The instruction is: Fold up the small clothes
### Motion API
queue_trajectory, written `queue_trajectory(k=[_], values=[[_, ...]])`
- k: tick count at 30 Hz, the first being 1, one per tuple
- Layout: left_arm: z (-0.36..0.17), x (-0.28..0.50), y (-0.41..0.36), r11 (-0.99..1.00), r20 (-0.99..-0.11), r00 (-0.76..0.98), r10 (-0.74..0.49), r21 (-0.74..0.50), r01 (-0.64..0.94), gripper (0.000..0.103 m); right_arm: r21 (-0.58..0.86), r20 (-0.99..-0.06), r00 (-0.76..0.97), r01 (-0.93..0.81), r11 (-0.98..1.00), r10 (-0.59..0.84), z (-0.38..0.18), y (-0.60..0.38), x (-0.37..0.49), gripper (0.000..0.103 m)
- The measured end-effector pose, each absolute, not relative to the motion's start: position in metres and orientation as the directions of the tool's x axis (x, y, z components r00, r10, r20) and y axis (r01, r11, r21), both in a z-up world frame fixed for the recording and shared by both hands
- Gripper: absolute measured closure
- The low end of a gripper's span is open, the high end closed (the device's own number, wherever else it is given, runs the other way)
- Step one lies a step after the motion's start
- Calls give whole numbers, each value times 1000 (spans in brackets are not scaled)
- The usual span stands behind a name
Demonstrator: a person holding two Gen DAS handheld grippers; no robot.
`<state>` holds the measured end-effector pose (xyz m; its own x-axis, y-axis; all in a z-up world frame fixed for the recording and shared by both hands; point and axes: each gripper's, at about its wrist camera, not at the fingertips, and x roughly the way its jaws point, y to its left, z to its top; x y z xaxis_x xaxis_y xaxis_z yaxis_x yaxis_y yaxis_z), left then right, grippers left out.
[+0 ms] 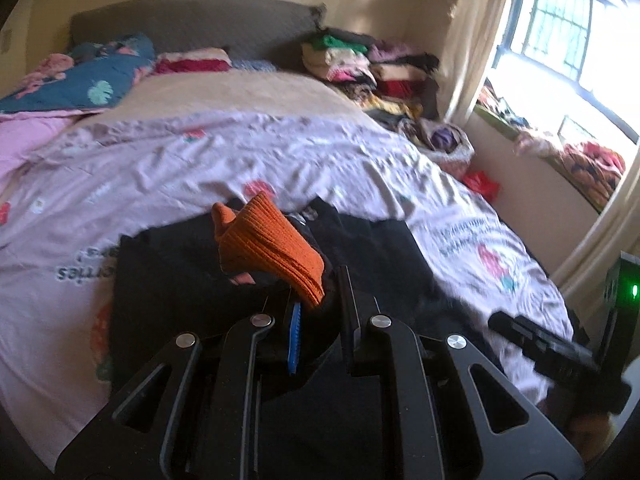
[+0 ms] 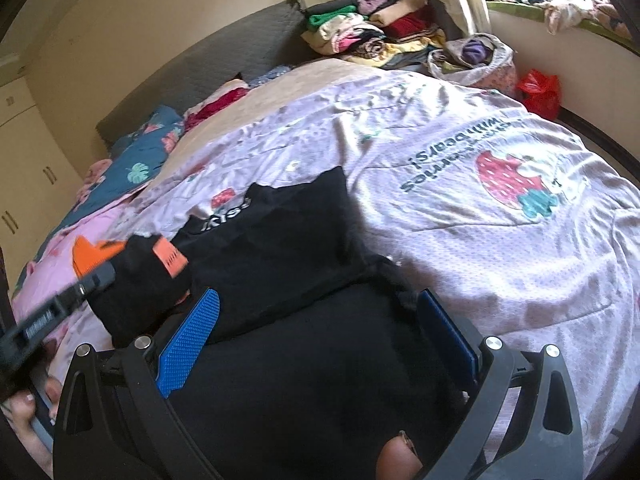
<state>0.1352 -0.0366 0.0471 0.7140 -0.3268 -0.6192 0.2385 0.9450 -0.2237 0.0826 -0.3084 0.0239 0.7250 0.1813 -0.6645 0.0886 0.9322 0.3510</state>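
Black garment (image 2: 276,240) lies on the bed (image 2: 460,128). Left gripper (image 1: 320,300) jaws pinch its orange-trimmed edge; right gripper (image 2: 320,332) jaws stand wide. Lay that edge flat, corners matched.

We see the bed (image 1: 224,148) from two cameras, one riding on each gripper and looking forward and downward along its fingers, close above the black garment (image 1: 180,272) at the near edge. The left view faces up the lilac sheet toward the grey headboard (image 1: 192,20) and the window (image 1: 560,40) on the right, while the right view (tilted, so the bed runs off diagonally) looks across the same sheet. We find the garment, headboard, clothes pile (image 2: 372,32) and each other's gripper in both.
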Motion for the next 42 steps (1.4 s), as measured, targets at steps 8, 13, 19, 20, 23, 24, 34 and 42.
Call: queue_trajectory(k=[8,13,19,20,23,24,34,42], values=[[14,139,-54,914,-676,621,-397,-233,332,92,338,-693,708,153,929,135,14,-317,87,4],[1,137,-62,898,-703,576,-417,-223,379,69,325,-703,700,162,932,124,11,-318,90,4],[-3,131,-60,877,-714,538,-447,-233,419,49,310,-715,688,156,938,122,5,-313,96,4],[-3,129,-59,876,-712,539,-451,-235,422,44,308,-718,685,151,939,125,4,-310,97,4],[-2,125,-56,871,-705,539,-460,-241,428,37,298,-724,676,126,946,138,2,-301,100,5],[-2,124,-55,867,-704,533,-470,-252,431,33,294,-725,674,115,949,143,1,-298,100,5],[7,149,6,932,-690,626,-363,-258,255,26,323,-739,612,-46,945,283,-15,-255,108,22],[1,182,102,968,-710,684,-171,-251,-19,26,341,-750,585,-60,938,310,-31,-233,122,66]])
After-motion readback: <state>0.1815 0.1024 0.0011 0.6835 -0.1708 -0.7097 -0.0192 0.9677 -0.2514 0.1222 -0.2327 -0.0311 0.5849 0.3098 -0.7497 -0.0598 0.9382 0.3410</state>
